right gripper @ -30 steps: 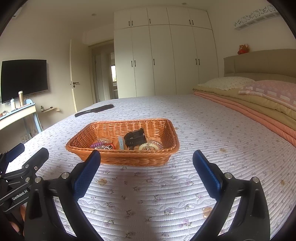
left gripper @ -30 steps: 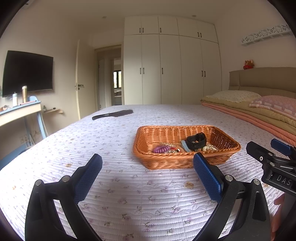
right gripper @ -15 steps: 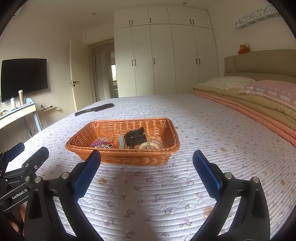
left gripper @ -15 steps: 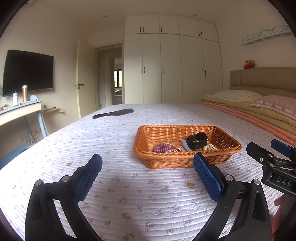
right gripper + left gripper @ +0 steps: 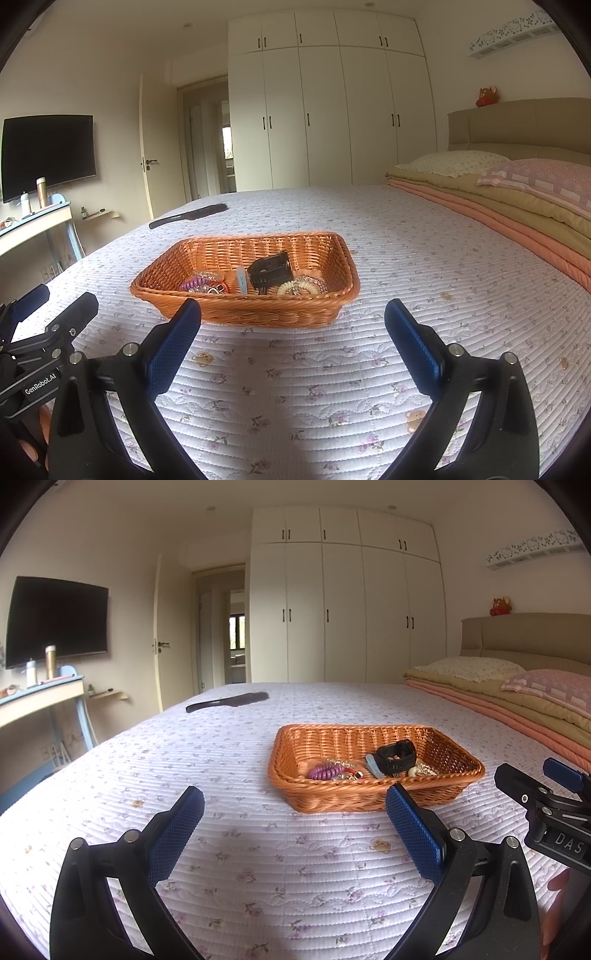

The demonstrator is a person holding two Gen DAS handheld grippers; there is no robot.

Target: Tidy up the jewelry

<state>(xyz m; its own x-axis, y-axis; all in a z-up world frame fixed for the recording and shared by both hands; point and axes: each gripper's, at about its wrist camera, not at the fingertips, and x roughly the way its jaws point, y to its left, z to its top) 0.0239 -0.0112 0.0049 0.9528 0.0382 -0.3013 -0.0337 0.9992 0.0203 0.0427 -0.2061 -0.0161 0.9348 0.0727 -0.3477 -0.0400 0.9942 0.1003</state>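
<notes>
An orange wicker basket [image 5: 373, 797] [image 5: 258, 314] sits on the floral quilted bed. Inside lie a purple coil hair tie [image 5: 325, 772] [image 5: 195, 284], a black watch band or clip [image 5: 395, 755] [image 5: 269, 271], a cream beaded bracelet [image 5: 297, 288], a light blue piece [image 5: 372, 765] and clear bead strands. My left gripper [image 5: 295, 808] is open and empty, held above the quilt short of the basket's near left. My right gripper [image 5: 293, 321] is open and empty, just short of the basket's near rim. Each gripper shows at the edge of the other's view.
A black brush [image 5: 227, 701] [image 5: 188, 216] lies on the far left of the bed. Folded blankets and pillows [image 5: 498, 192] are stacked at the right by the headboard. A desk with bottles [image 5: 40, 694] and a wall TV stand left of the bed.
Both views have shifted very slightly; the basket sits a touch lower in each frame. Both grippers stay open and empty.
</notes>
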